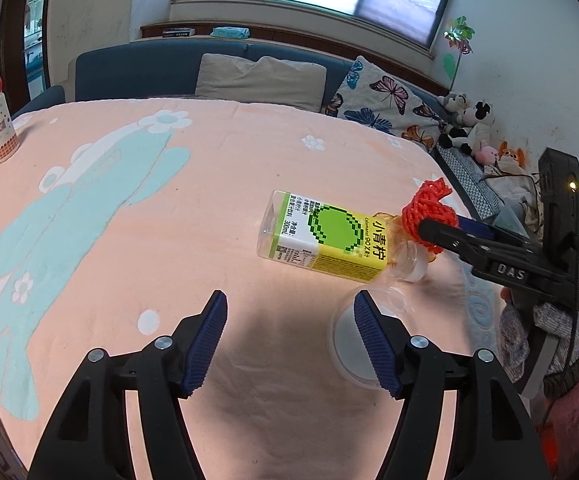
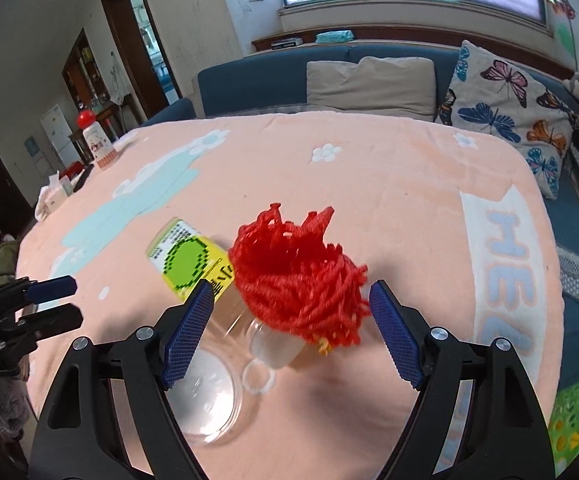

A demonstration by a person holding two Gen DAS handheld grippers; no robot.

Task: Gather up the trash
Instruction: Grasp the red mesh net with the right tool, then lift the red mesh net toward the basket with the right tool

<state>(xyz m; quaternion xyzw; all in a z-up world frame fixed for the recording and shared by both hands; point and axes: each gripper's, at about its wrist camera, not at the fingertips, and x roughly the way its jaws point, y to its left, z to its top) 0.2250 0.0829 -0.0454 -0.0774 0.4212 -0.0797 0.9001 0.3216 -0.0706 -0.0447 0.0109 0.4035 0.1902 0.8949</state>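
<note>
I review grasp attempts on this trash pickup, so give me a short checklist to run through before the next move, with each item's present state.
1. Right tongs open wide enough for the red mesh net: ok.
2. Net lined up between the right pads: ok; contact cannot tell.
3. Left tongs open and empty: ok.
4. Clear plastic cup centred between the left pads: not ok, it lies behind the right-hand pad.
5. Juice bottle lying stable on the blanket: ok.
6. Trash bin in view: not ok, none visible.

Both wrist views angled down, close over one shared juice bottle (image 1: 323,236) (image 2: 188,261)
</note>
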